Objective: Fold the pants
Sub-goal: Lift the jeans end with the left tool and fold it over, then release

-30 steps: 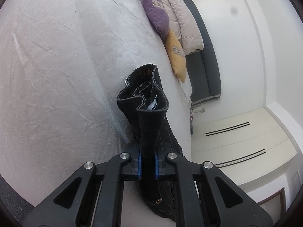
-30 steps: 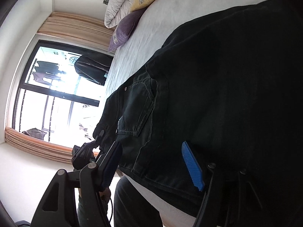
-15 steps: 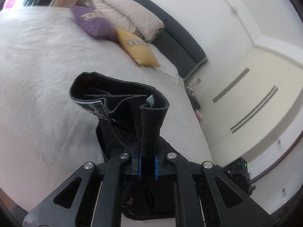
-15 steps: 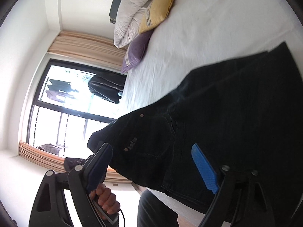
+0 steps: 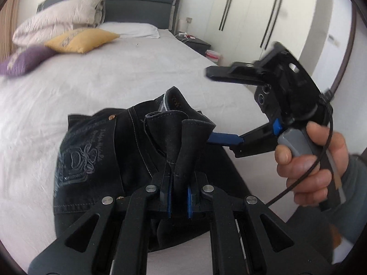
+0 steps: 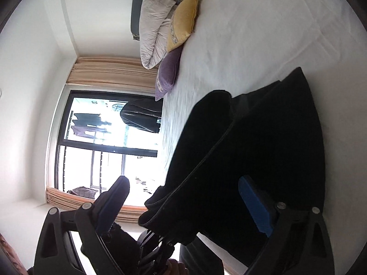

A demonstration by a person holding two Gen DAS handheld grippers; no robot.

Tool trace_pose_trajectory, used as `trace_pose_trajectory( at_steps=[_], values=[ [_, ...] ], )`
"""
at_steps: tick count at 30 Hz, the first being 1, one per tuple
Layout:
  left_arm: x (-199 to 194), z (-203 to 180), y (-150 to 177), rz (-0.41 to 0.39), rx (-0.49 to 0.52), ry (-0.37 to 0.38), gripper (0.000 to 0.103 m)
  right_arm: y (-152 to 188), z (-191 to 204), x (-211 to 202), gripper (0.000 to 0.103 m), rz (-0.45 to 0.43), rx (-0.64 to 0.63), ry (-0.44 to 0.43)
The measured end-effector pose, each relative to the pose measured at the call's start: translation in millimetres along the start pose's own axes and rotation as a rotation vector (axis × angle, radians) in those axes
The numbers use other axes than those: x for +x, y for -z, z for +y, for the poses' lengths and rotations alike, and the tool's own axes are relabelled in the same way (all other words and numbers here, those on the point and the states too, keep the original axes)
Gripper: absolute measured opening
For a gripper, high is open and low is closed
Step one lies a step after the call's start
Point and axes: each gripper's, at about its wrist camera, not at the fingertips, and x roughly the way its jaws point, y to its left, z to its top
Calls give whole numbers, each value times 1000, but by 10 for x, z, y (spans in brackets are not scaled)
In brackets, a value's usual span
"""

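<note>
Clamped on a bunched fold of the black denim pants (image 5: 96, 160) at lower centre, the left gripper (image 5: 179, 197) bears them alone — the right gripper (image 6: 183, 204) has just been opening, pads clear — so the fold could sag apart.

My left gripper (image 5: 179, 197) is black, with flat arms full of three-sided holes, round silver screws and thin blue pads inside its fingers (image 5: 168, 202). My right gripper (image 5: 220, 105) is black too, with blue pads, a grey handle and a thin black cable looping past my right hand (image 5: 307, 165). My sleeve (image 5: 353, 197) is grey.
</note>
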Motion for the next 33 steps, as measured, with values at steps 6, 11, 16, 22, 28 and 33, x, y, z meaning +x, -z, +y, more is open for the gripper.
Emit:
trace_pose_trajectory(
  at_steps=[6,11,16,22,28,33],
  values=[
    [86,-425,108,-5,194,-121,7,-106,21,165,98,41,-11,61],
    [173,-727,354,-2,320,-191,7,-199,132,259,76,103,-86,179],
    [269,-927,396,-11,394,-231,7,-243,172,268,27,135,-189,295],
    [271,-1189,462,-31,490,-240,7,-268,207,-5,24,81,-232,278],
    [543,-1414,612,17,551,-252,8,-338,-99,-126,23,46,-179,262],
    [878,-1576,902,70,606,-274,8,-413,-461,-182,23,12,-114,259]
  ],
)
